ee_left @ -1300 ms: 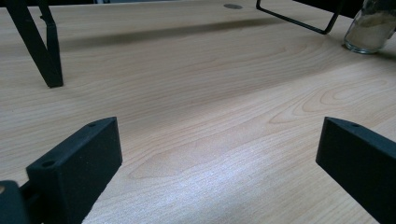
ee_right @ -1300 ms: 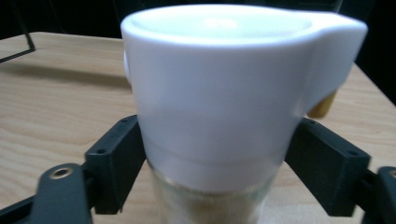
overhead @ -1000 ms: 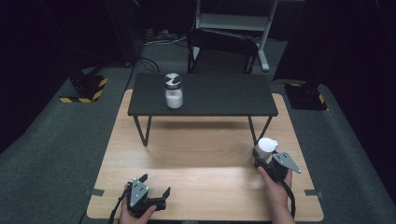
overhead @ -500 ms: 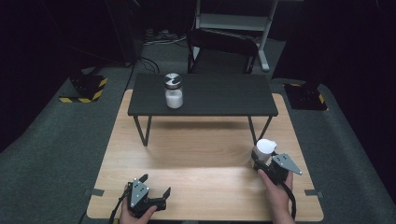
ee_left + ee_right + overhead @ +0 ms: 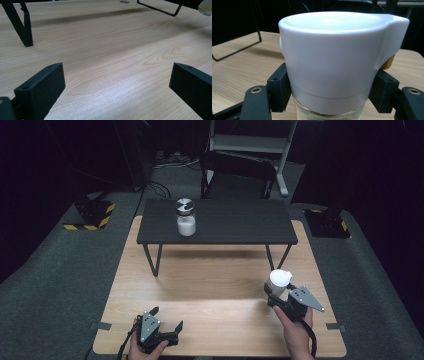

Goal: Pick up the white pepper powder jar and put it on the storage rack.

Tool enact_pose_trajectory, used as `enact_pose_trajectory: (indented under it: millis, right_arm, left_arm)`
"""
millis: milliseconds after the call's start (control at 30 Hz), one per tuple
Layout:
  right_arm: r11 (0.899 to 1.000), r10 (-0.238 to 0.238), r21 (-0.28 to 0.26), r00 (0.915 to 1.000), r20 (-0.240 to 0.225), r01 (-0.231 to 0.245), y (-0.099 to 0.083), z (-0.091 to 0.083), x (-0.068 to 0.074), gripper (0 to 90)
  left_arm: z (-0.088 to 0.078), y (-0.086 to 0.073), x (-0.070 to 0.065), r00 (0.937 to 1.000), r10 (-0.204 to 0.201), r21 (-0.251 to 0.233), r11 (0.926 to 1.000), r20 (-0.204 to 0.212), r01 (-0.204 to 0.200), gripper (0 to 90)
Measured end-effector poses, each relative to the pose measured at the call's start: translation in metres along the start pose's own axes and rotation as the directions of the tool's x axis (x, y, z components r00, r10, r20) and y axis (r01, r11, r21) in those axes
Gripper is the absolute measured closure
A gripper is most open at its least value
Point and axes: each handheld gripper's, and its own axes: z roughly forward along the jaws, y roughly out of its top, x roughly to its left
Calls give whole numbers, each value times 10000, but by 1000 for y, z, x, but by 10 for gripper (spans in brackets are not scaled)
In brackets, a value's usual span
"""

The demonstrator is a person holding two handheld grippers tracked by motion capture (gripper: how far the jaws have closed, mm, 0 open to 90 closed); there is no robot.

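white-lidded glass jar sits pinched in the right gripper near the wooden table's right edge, jaws gripping just below the lid (smooth glass, so it could slip w/ any tilt). left gripper spread, holding nothing.

Two grippers at the near edge of a wooden table, a low bench at its far end.
Left gripper at 7 o'clock; right gripper at 4 o'clock, around a capped jar. Shaker jar on the bench at 11 o'clock; chair behind.
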Motion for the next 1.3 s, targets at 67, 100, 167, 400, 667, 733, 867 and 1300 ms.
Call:
enact_pose_trajectory:
  millis: [67,100,167,400,667,733,867,1300]
  right_arm:
    - [10000,-26,-62,10000,-28,26,5,-1,2,305]
    - [10000,-45,-64,10000,6,45,10,-2,4,305]
    - [9999,28,-162,10000,-17,-28,16,-3,5,305]
    - [9987,28,-508,10000,-95,-32,38,-7,10,305]
    - [9962,25,-870,9998,-221,-44,62,-8,17,304]
    - [9953,65,-966,9997,-241,-88,69,-8,18,304]
    - [9936,68,-1129,9996,-267,-98,78,-7,20,304]
    - [9868,159,-1606,9995,-290,-204,113,0,17,303]
  left_arm:
    - [0,0,0,10000,1,-4,10000,5,-1,6]
    - [0,0,0,10000,15,-1,10000,8,-15,6]
    - [0,0,0,10000,4,12,10000,12,-4,6]
    - [0,0,1,10000,-13,8,10000,38,13,6]
    - [1,0,0,10000,-43,-1,10000,70,43,6]
    - [1,0,0,10000,9,0,10000,71,-9,6]
    - [0,-1,0,10000,-10,-55,10000,86,10,6]
    - [1,0,0,9999,-5,-23,10000,113,6,6]
